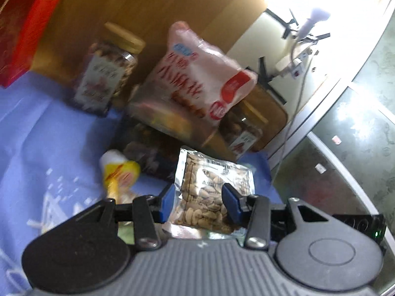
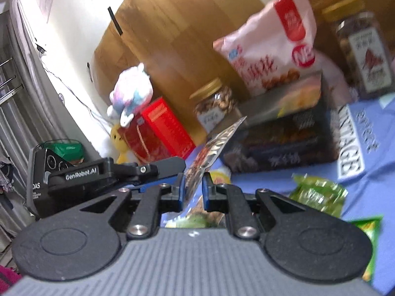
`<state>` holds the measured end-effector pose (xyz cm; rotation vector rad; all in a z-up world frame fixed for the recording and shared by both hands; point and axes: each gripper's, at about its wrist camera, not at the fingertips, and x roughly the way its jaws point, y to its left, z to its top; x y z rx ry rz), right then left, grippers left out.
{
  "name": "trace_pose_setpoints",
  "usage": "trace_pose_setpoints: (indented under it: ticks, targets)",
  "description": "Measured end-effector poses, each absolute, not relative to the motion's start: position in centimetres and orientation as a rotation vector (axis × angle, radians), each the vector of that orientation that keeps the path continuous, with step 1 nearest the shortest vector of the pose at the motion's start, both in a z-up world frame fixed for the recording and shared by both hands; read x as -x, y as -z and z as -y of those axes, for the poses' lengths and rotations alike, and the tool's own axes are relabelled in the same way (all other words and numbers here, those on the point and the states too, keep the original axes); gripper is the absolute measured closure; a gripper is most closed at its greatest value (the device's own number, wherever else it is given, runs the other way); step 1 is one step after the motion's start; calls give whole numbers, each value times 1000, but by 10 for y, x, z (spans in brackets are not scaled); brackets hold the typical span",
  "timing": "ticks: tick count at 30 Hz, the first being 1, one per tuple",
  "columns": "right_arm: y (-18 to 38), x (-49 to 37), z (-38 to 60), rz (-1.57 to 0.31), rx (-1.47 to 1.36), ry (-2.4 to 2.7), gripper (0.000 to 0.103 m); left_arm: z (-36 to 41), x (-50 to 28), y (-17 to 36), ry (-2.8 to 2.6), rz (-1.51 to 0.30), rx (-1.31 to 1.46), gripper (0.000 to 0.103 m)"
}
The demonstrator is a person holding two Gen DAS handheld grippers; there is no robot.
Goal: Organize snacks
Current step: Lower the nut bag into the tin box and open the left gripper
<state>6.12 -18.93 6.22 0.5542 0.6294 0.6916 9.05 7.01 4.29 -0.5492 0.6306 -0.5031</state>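
Note:
A clear-fronted foil packet of nuts (image 1: 209, 187) hangs above the blue cloth (image 1: 49, 133), and my left gripper (image 1: 197, 201) is shut on it, one blue pad on each side. In the right wrist view a foil packet (image 2: 217, 143) stands edge-on and tilted. Its lower end sits between the pads of my right gripper (image 2: 193, 192), which is shut on it. My left gripper (image 2: 111, 172) reaches that packet from the left, so it looks like the same one. Its bottom edge is hidden behind the gripper bodies.
Against the wooden board stand a pink-white snack bag (image 1: 197, 74) on a dark box (image 2: 284, 148), nut jars (image 1: 108, 71) (image 2: 214, 106) (image 2: 363, 54) and a red box (image 2: 158, 133). A yellow packet (image 1: 118, 172) and green packets (image 2: 318, 194) lie on the cloth. The table edge (image 1: 271, 172) drops to the floor.

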Motion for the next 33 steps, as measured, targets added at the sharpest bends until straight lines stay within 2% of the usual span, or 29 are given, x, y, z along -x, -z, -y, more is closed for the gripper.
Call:
trace_pose_setpoints:
  ticks: [6, 8, 9, 11, 18, 20, 22, 27, 33]
  targets:
    - [-37, -66, 172, -760, -530, -704, 86, -85, -81, -7, 447, -720, 554, 62]
    - [-31, -65, 164, -789, -482, -685, 84, -90, -78, -2, 444, -717, 564, 65]
    - [-29, -65, 163, -793, -462, -674, 79, -92, -76, -4, 441, -715, 560, 64]
    - [-27, -64, 163, -807, -456, -668, 74, -93, -76, -6, 436, -709, 554, 53]
    - [-21, -62, 164, -841, -478, -694, 67, -85, -74, -6, 454, -706, 503, 54]
    - [-23, -58, 160, -831, -448, -698, 69, -84, -73, -7, 449, -703, 493, 59]
    - [-28, -53, 154, -799, -400, -684, 76, -83, -72, -8, 440, -707, 493, 64]
    - [-43, -45, 151, -708, -369, -669, 79, -87, -69, -24, 467, -662, 509, 64]
    - [-91, -75, 146, -561, -243, -644, 79, -75, -104, -77, 481, -543, 394, 64]
